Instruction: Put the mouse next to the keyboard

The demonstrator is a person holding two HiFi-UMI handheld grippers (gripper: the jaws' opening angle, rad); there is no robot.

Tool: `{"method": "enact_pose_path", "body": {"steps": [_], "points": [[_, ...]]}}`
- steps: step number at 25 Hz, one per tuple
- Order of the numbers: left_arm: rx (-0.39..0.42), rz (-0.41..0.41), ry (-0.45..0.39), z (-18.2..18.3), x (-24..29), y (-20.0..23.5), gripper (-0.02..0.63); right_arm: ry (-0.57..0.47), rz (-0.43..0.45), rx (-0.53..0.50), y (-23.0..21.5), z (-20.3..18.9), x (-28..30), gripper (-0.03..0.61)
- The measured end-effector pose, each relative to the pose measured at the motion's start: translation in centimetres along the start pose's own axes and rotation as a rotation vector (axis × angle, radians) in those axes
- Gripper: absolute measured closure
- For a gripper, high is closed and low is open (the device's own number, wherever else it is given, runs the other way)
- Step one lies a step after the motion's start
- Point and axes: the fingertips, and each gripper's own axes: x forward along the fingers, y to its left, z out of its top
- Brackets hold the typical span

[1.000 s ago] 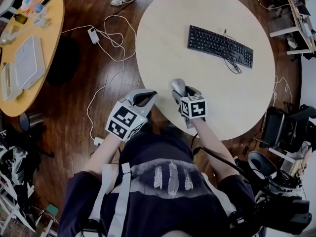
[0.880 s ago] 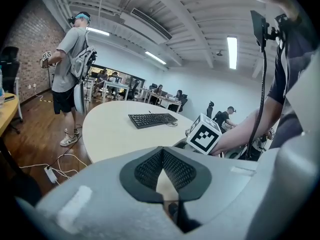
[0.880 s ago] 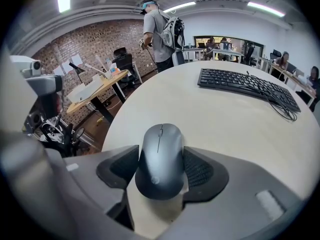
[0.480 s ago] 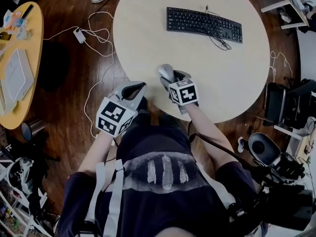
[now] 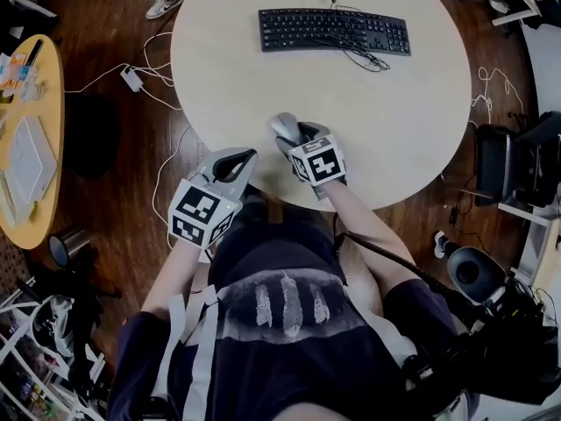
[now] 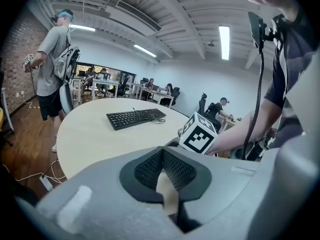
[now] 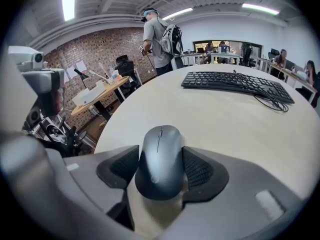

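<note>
A grey mouse (image 7: pixel 160 161) sits clamped between the black pads of my right gripper (image 7: pixel 161 166), which is shut on it over the near edge of the round pale table (image 5: pixel 394 112). In the head view that mouse (image 5: pixel 284 130) pokes out ahead of the right gripper (image 5: pixel 294 139). The black keyboard (image 5: pixel 334 30) lies at the far side of the table, its cable coiled by its right end; the right gripper view shows the keyboard (image 7: pixel 235 83) well ahead. My left gripper (image 5: pixel 230 167) hangs off the table's near-left edge, its pads (image 6: pixel 175 170) pressed together with nothing between them.
White cables and a power adapter (image 5: pixel 133 79) lie on the wooden floor left of the table. A yellow round table (image 5: pixel 31 147) with a laptop stands at far left. Dark chairs (image 5: pixel 513 160) sit at the right. A person with a backpack (image 7: pixel 160 36) stands beyond the table.
Both grippers have moved forward toward the table with the person, the left one more. The keyboard now lies closer in the head view. The mouse stays clamped in the right gripper.
</note>
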Motion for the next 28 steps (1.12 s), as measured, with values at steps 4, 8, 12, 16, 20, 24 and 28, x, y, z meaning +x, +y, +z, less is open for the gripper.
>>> {"method": "enact_pose_path", "body": {"steps": [4, 8, 12, 16, 20, 24, 28], "points": [[0.018, -0.009, 0.025, 0.3, 1.3, -1.5, 0.611, -0.016, 0.007, 0.003, -1.3, -0.5, -0.8, 0.296], [0.035, -0.01, 0.049, 0.6, 2.4, -2.7, 0.611, -0.029, 0.022, 0.005, -2.2, -1.1, -1.5, 0.298], [0.055, -0.014, 0.061, 1.3, 3.7, -4.1, 0.611, -0.044, 0.038, 0.006, -2.8, -1.5, -2.0, 0.299], [0.076, -0.017, 0.064, 2.2, 5.0, -5.4, 0.609, -0.048, 0.042, -0.002, -3.9, -2.1, -2.7, 0.301], [0.083, -0.005, 0.074, 2.5, 6.1, -6.2, 0.611, -0.056, 0.039, 0.001, -5.6, -2.9, -3.7, 0.301], [0.084, 0.015, 0.08, 2.9, 6.9, -7.3, 0.611, -0.062, 0.04, 0.0, -7.1, -3.4, -4.6, 0.302], [0.08, 0.047, 0.071, 3.3, 7.2, -8.6, 0.611, -0.078, 0.03, 0.028, -8.9, -4.3, -5.9, 0.302]]}}
